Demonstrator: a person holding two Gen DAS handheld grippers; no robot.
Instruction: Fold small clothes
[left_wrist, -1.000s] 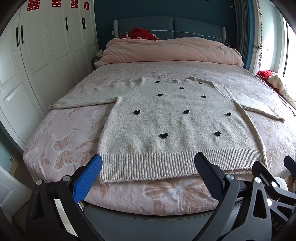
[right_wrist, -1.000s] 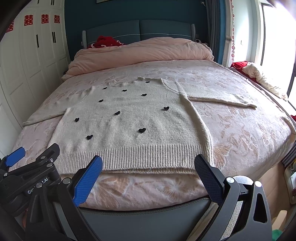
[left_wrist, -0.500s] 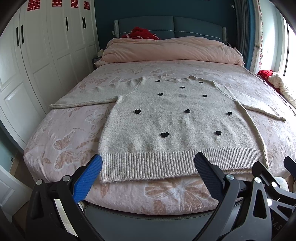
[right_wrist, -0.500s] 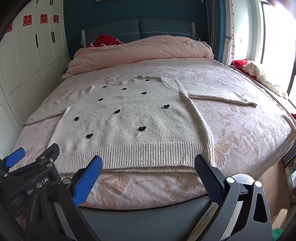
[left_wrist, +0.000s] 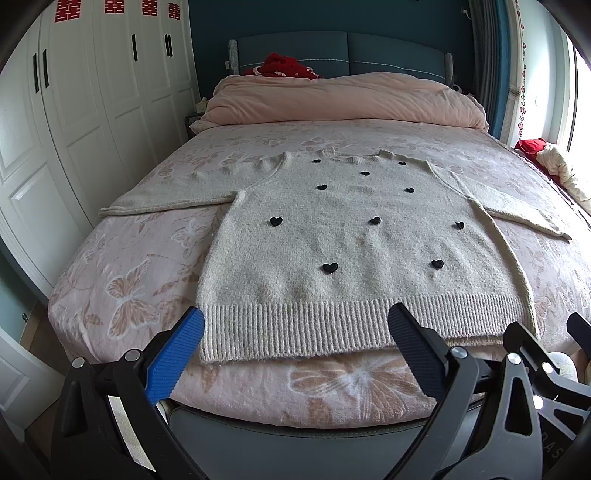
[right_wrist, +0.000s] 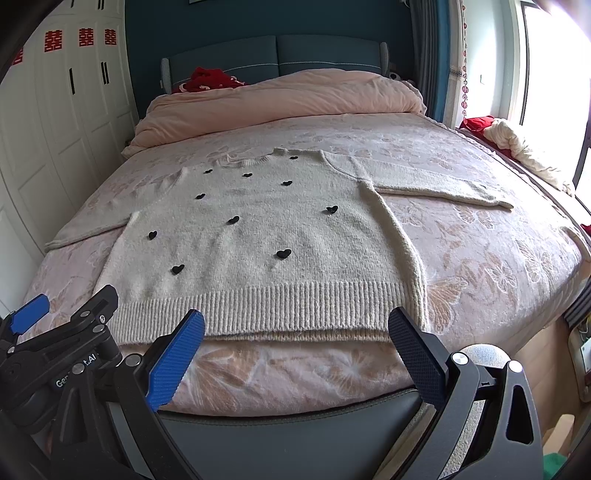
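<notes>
Knit sweater (left_wrist: 354, 254) lying flat, likely soft and floppy; left gripper (left_wrist: 295, 341) and right gripper (right_wrist: 295, 341) hovering with jaws apart, best pinching the sleeve cuffs (right_wrist: 498, 202).

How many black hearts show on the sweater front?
10 on the sweater: three near the collar, two below, three mid-chest, two lowest. None seem hidden.
</notes>
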